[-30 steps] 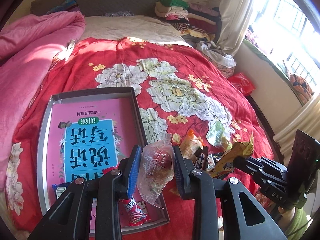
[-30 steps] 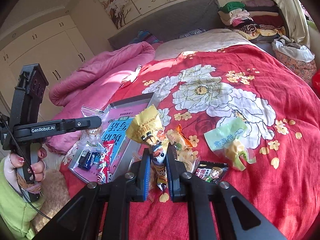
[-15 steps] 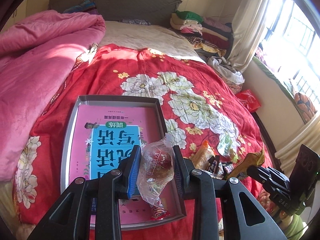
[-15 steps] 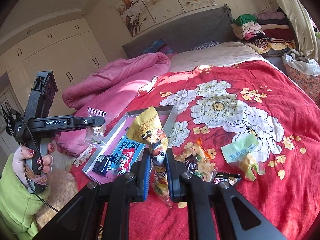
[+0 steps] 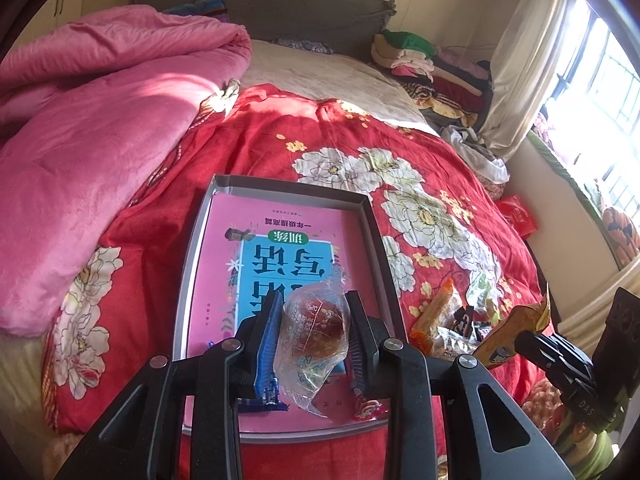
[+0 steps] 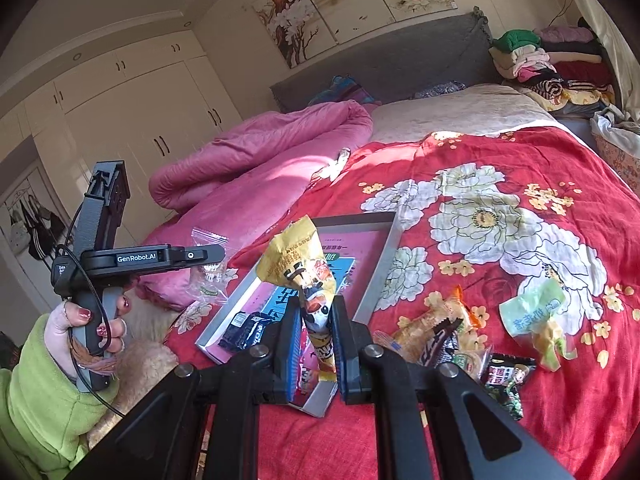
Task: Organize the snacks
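Red floral bedspread beneath clear-wrapped brown pastry.

A clear bag with a brown-red bun inside hangs above the near end of the grey tray. A yellow packet (cartoon print, crumpled top) stands upright over the tray's near corner. Inside the tray lie a dark wrapper and a pink book. Just right of the tray, more snacks lie heaped on the bedspread.
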The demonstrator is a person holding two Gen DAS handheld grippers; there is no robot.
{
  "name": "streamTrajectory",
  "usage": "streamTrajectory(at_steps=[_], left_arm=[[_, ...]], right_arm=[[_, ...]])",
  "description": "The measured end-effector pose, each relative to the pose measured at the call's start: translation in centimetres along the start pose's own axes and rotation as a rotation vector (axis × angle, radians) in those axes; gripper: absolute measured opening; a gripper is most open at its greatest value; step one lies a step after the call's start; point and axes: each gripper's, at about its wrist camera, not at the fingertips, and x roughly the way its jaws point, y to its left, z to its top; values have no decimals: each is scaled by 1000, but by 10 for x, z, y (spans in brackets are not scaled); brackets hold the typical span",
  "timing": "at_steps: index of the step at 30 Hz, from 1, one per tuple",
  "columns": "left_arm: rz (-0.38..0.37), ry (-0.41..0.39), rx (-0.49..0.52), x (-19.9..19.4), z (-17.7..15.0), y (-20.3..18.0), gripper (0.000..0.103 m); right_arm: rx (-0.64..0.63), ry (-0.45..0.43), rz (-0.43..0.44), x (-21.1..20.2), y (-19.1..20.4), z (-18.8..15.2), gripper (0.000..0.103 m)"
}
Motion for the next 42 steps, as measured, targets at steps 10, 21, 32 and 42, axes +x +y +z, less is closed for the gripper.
streamTrajectory(at_steps=[10,21,32,42], left_arm=[[-15,14,-39,-2,-13,23,33],[-63,37,-37,8,-20,21,33],[-79,91,-3,33,-33,8,33],[-44,121,29,52,-42,9,33]], right_arm=[[-45,53,31,28,32,-2,15],[-62,107,19,50,43,-10,15],[-63,132,7,58,45,-17,15],[-71,149,-4,63,48,-21,15]])
